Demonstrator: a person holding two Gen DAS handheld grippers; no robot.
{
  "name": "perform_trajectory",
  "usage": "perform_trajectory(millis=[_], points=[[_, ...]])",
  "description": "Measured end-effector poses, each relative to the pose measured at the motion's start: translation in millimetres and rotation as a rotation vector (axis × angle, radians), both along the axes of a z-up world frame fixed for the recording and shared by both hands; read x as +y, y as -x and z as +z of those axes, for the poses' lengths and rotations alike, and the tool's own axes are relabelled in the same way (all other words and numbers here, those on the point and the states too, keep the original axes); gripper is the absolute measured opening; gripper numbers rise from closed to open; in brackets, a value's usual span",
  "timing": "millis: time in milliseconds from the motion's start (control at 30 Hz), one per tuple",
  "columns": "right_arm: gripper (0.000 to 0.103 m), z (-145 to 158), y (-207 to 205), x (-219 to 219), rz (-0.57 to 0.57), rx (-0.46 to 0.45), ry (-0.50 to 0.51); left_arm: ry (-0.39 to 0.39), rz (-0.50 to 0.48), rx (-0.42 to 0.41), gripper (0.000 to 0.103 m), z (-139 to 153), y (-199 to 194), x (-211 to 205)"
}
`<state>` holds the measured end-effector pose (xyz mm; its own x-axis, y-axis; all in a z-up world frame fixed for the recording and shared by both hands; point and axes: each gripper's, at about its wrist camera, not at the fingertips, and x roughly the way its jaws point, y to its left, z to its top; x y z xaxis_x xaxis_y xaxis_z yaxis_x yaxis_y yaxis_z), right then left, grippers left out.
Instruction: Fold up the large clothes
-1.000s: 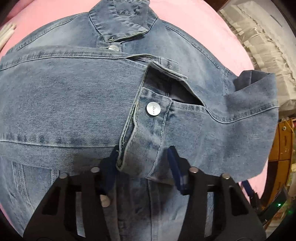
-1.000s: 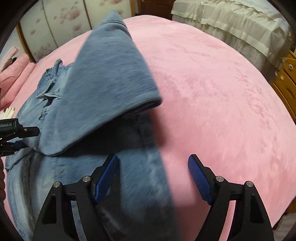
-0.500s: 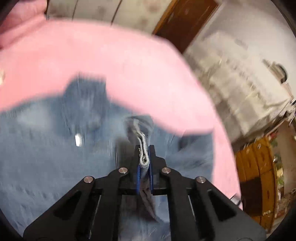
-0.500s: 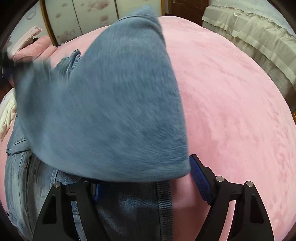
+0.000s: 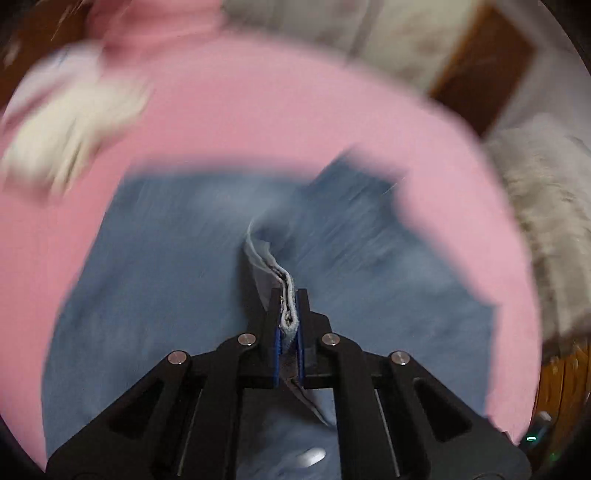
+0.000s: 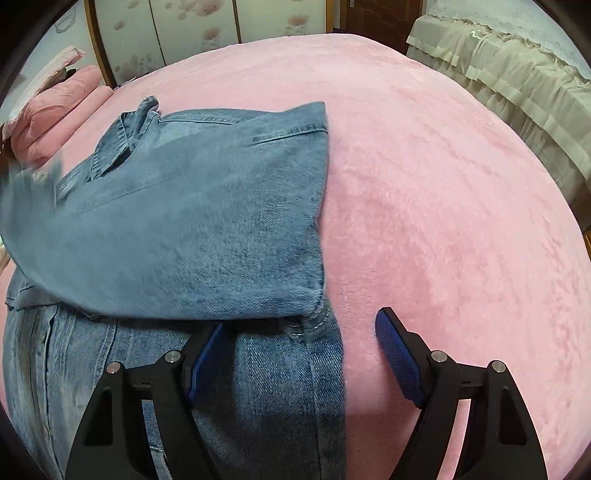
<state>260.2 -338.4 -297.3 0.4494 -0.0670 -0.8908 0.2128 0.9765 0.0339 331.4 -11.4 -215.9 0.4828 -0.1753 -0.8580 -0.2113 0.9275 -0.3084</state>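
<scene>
On the pink bedspread (image 6: 443,184), the denim jacket (image 6: 184,221) is lying folded at 9 o'clock. Left gripper (image 5: 288,332) is clamping a jacket edge; right gripper (image 6: 306,354) is hovering, jaws spread, at 6 o'clock.

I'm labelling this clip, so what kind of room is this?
Most likely a bedroom. The denim jacket lies on a wide pink blanket like a bed cover, with a pink pillow at the far end and floral closet doors behind.
</scene>
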Motion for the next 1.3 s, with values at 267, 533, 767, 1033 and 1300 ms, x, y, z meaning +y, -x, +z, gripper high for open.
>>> perform_trajectory(millis=[267,533,767,1033,1300], points=[[0.08,2.6,-28.1,-13.9,-0.17,-0.062,-0.092,0.159,0.191,0.163,0.004,-66.6,3.5,45.6],[0.08,5.8,-20.1,-25.3,-0.285,-0.019,-0.136,-0.059,0.236,0.285,0.019,-51.2,-4.2,49.6],[0.072,52.6,-11.0,40.9,-0.235,-0.126,0.09,-0.038,0.198,0.154,0.019,-11.1,33.8,37.5],[0.005,35.8,-55.3,131.3,0.11,-0.098,-0.51,0.255,-0.15,0.223,0.015,-24.9,42.5,-40.6],[0.001,-25.0,-75.6,99.9,-0.028,-0.006,-0.625,0.078,-0.137,0.253,0.001,-59.7,28.3,-24.4]])
